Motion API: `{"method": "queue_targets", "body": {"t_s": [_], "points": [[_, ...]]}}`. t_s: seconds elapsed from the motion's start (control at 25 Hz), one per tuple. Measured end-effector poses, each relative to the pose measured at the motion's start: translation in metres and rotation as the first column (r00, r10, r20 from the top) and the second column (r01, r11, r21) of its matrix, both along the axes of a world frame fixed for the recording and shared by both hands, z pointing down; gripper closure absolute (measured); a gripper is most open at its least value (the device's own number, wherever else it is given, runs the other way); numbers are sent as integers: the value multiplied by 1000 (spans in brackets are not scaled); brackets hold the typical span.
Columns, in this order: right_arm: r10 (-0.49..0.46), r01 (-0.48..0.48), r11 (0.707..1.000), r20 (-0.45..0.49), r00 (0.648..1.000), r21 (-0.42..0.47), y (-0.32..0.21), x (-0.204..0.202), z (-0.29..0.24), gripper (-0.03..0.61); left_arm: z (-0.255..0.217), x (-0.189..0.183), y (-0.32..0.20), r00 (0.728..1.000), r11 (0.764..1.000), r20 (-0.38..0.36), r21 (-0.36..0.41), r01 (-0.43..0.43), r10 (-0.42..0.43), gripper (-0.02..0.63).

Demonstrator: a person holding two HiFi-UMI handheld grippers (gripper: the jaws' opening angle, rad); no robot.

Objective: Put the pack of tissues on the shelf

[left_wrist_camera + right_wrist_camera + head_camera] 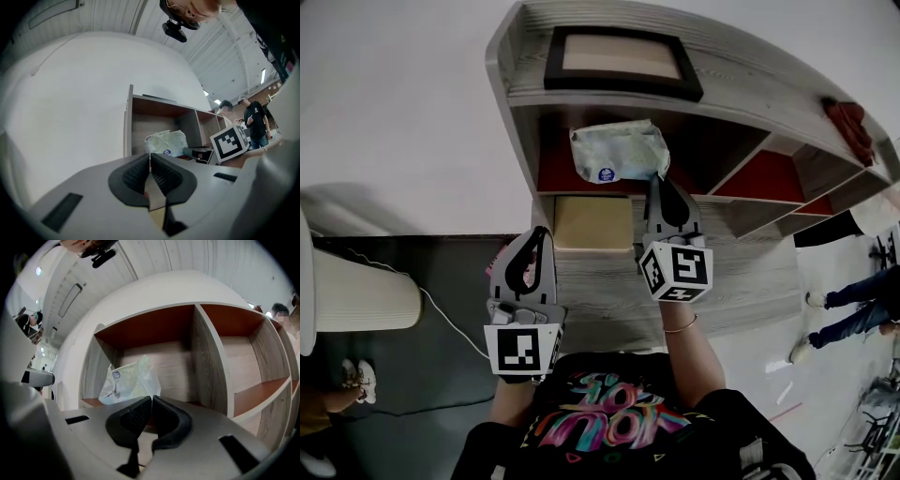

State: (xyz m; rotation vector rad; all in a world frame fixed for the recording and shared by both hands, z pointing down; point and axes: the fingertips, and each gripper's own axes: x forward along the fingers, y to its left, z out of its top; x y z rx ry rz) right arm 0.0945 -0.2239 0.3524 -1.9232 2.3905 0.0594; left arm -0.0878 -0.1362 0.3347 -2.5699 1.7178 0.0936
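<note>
The pale green pack of tissues [617, 150] lies in the top left compartment of the wooden shelf [750, 75], leaning toward the compartment's left wall. My right gripper [659, 180] is just in front of the pack's right corner, shut, with nothing between its jaws. In the right gripper view the pack [126, 380] rests beyond and left of the shut right gripper [151, 399], inside the shelf [206, 357]. My left gripper [542, 232] hangs lower and to the left, shut and empty. In the left gripper view the pack [166, 142] shows past the shut left gripper [150, 155].
A dark picture frame [623, 61] lies on the shelf top, with a red cloth [848, 122] at its right end. A beige panel [592, 222] fills the compartment below the pack. A white cylinder [356, 295] stands at the left. A person's legs [853, 314] are at the right.
</note>
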Motion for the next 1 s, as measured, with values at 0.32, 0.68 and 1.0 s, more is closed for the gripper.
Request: {"method": "queue_targets", "body": {"t_s": [0.32, 0.68, 1.0], "points": [[-71, 71, 997, 10, 997, -22, -2, -8, 3, 526, -4, 0, -4, 999, 1000, -30, 6, 18, -18, 583], [-143, 142, 987, -6, 990, -77, -1, -19, 5, 428, -5, 5, -7, 999, 1000, -34, 6, 16, -16, 582], [-174, 172, 980, -7, 985, -99, 3, -20, 8, 388, -6, 10, -4, 1000, 1000, -31, 18, 6, -6, 583]]}}
